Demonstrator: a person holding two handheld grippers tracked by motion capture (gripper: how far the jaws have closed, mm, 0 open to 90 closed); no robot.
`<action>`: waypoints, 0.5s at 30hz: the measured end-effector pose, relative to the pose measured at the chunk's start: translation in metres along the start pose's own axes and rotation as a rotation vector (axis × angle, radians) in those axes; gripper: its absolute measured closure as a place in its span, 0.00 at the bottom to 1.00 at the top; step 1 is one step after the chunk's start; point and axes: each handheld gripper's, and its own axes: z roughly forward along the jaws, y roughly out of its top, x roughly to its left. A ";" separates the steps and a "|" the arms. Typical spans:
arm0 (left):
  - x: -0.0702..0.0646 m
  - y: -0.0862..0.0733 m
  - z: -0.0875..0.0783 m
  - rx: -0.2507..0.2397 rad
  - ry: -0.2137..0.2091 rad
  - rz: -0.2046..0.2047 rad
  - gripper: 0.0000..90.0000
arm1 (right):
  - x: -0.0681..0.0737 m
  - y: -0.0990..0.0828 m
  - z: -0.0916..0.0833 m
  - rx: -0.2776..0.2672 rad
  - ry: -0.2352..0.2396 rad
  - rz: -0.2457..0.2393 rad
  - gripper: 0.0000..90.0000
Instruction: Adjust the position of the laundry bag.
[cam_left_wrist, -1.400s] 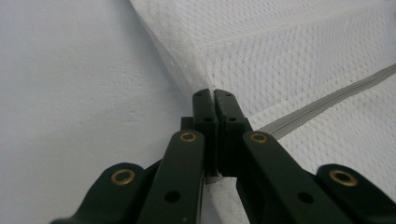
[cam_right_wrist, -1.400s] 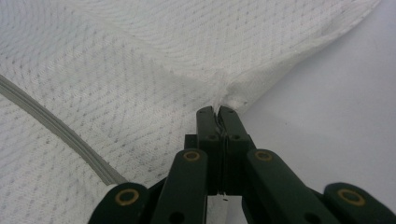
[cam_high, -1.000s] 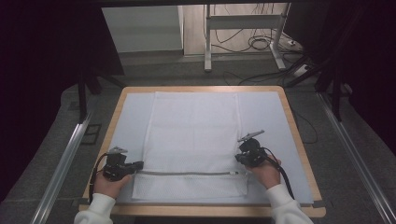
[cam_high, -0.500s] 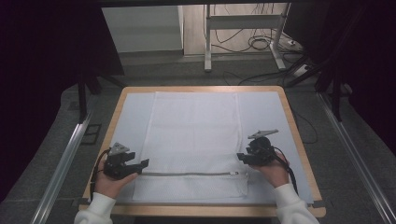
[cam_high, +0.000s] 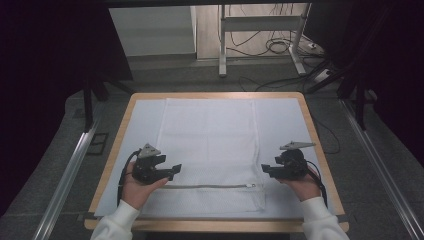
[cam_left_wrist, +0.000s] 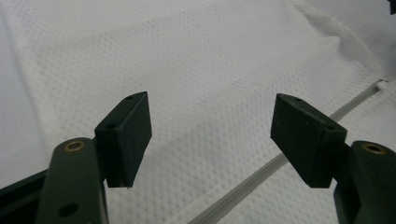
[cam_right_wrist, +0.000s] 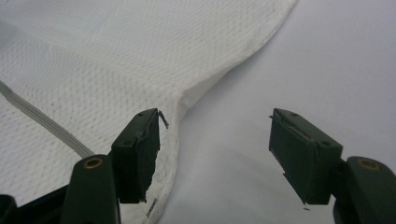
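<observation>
Two grippers — the left gripper (cam_high: 172, 170) and the right gripper (cam_high: 266, 170) — have just been opening their jaws, with nothing between them. Let go, the white mesh bag (cam_high: 207, 150) lies flat on the desk (cam_high: 320, 150), its zipper (cam_high: 205, 186) by the near edge — smoothed, I think.

one mesh bag (cam_high: 207, 150) – one zipper (cam_high: 210, 186) – two tools.

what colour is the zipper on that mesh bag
Light grey, against the white mesh bag; the zipper shows best in the left gripper view.
</observation>
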 end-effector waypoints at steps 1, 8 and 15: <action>-0.002 0.001 0.001 0.000 -0.006 -0.001 0.33 | 0.000 0.000 0.000 0.000 0.000 0.000 0.37; -0.009 0.010 0.003 -0.005 -0.056 -0.005 0.34 | -0.003 -0.003 -0.003 -0.018 -0.021 -0.002 0.36; -0.021 0.018 0.008 -0.001 -0.097 0.021 0.34 | -0.005 -0.005 -0.007 -0.036 -0.029 0.000 0.36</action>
